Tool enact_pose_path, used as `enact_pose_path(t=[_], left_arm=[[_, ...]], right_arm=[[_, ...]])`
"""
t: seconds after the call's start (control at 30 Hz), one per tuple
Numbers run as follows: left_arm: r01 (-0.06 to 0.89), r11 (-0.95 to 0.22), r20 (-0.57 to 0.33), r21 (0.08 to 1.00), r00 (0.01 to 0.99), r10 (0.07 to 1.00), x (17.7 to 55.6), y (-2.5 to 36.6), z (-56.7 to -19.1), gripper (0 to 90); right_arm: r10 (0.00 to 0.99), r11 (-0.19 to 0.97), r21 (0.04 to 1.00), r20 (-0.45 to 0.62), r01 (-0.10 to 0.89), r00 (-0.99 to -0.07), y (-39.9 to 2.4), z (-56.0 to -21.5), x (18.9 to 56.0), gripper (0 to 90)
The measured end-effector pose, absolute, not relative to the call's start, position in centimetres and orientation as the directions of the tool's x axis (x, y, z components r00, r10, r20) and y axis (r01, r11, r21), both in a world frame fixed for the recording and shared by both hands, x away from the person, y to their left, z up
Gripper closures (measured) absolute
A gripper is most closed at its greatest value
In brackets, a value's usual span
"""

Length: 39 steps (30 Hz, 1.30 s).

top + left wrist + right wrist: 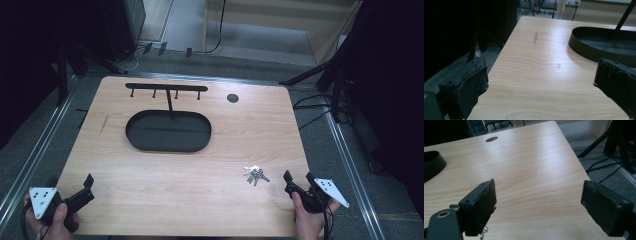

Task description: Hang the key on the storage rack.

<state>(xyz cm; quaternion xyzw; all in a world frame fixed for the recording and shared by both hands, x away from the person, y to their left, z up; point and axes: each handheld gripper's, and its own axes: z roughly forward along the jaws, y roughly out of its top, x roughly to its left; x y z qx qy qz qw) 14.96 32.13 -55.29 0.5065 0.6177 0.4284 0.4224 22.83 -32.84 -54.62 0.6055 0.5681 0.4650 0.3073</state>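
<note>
One pale wooden table (150, 165) amid dark surroundings

In the right gripper view, we see the bunch of keys (454, 206) almost wholly hidden behind the right tool's (537, 207) near jaw; only a small metal tip shows, and we cannot count the keys. The picture's left edge cuts off the oval black tray (432, 165) there. In the left gripper view, the right edge cuts off the tray (599, 42), and the top edge cuts its upright post. In the high view, the keys (255, 174) are too small to tell apart.
</note>
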Motion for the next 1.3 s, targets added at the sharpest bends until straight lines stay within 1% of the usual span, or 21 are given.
enact_pose_path(t=[0.03,0.17,0.27,0.33,0.4,0.57,0.63,0.67,0.73,0.77,0.8,0.87,0.9,0.93,1.0,1.03,1.07,1.1,1.2,1.23,1.3], left_arm=[[0.271,0.112,-0.077,0.956,-0.137,0.988,15.2,32.0,-55.3,0.0],[0.282,0.085,-0.046,0.955,-0.144,0.989,15.7,31.6,-55.2,0.0],[0.322,0.054,-0.013,0.945,-0.13,0.991,16.3,31.3,-55.2,0.0],[0.333,0.06,-0.017,0.941,-0.13,0.991,16.5,31.2,-55.2,0.0],[0.333,0.072,-0.034,0.94,-0.119,0.992,16.7,31.2,-55.2,0.0],[0.346,0.069,-0.029,0.936,-0.119,0.992,17.1,31.0,-55.1,0.0],[0.351,0.069,-0.027,0.934,-0.121,0.992,17.2,31.0,-55.1,0.0],[0.354,0.073,-0.03,0.933,-0.126,0.992,17.3,31.0,-55.1,0.0],[0.351,0.074,-0.031,0.933,-0.127,0.991,17.3,31.0,-55.1,0.0],[0.351,0.074,-0.032,0.933,-0.125,0.992,17.3,31.0,-55.1,0.0],[0.351,0.076,-0.034,0.933,-0.125,0.992,17.3,31.0,-55.1,0.0],[0.35,0.076,-0.034,0.934,-0.125,0.992,17.3,31.1,-55.1,0.0],[0.349,0.076,-0.034,0.934,-0.124,0.992,17.3,31.1,-55.1,0.0],[0.349,0.076,-0.034,0.934,-0.124,0.992,17.3,31.1,-55.1,0.0],[0.348,0.077,-0.036,0.934,-0.122,0.992,17.3,31.1,-55.1,0.0],[0.348,0.075,-0.035,0.935,-0.121,0.992,17.3,31.1,-55.1,0.0],[0.348,0.075,-0.035,0.935,-0.121,0.992,17.3,31.1,-55.1,0.0],[0.348,0.072,-0.031,0.935,-0.123,0.992,17.3,31.0,-55.1,0.0],[0.347,0.068,-0.027,0.936,-0.122,0.992,17.4,30.9,-55.1,0.0],[0.348,0.07,-0.029,0.935,-0.122,0.992,17.4,30.9,-55.1,0.0],[0.349,0.066,-0.024,0.935,-0.123,0.992,17.5,30.8,-55.1,0.0]], right_arm=[[0.974,-0.161,0.882,0.216,0.442,-0.075,-32.9,-54.7,23.1,13.0],[0.98,-0.119,0.851,0.183,0.511,-0.077,-32.3,-54.6,23.5,13.2],[0.976,-0.057,0.767,0.178,0.639,-0.127,-30.7,-53.9,24.8,13.1],[0.975,-0.026,0.745,0.167,0.666,-0.148,-30.1,-53.6,25.2,13.1],[0.979,0.058,0.658,0.11,0.751,-0.172,-27.8,-52.3,26.4,13.0],[0.978,0.075,0.497,0.131,0.865,-0.161,-24.8,-50.1,28.9,12.4],[0.98,0.088,0.48,0.116,0.873,-0.162,-24.4,-50.0,29.3,12.4],[0.985,0.094,0.402,0.094,0.911,-0.144,-23.4,-49.8,30.4,11.0],[0.986,0.091,0.378,0.098,0.921,-0.137,-23.1,-49.7,30.7,9.6],[0.991,0.062,0.301,0.097,0.952,-0.095,-22.5,-49.6,31.8,4.9],[0.993,0.025,0.268,0.105,0.963,-0.055,-22.2,-49.5,32.2,0.8],[0.993,0.002,0.249,0.113,0.969,-0.031,-22.1,-49.4,32.5,0.0],[0.99,-0.076,0.199,0.131,0.977,0.05,-21.8,-49.2,33.3,0.0],[0.99,-0.076,0.199,0.131,0.977,0.05,-21.8,-49.2,33.3,0.0],[0.991,-0.118,0.15,0.078,0.982,0.107,-21.6,-49.7,34.0,0.0],[0.989,-0.142,0.138,0.056,0.98,0.135,-21.6,-50.1,34.2,0.0],[0.989,-0.142,0.138,0.056,0.98,0.135,-21.6,-50.1,34.2,0.0],[0.984,-0.177,0.13,0.034,0.975,0.174,-21.5,-50.5,34.5,0.0],[0.971,-0.237,0.132,0.064,0.962,0.231,-21.3,-50.7,34.8,0.0],[0.971,-0.237,0.132,0.064,0.962,0.231,-21.3,-50.7,34.8,0.0],[0.956,-0.292,0.126,0.063,0.948,0.286,-20.8,-51.0,35.1,0.0]])
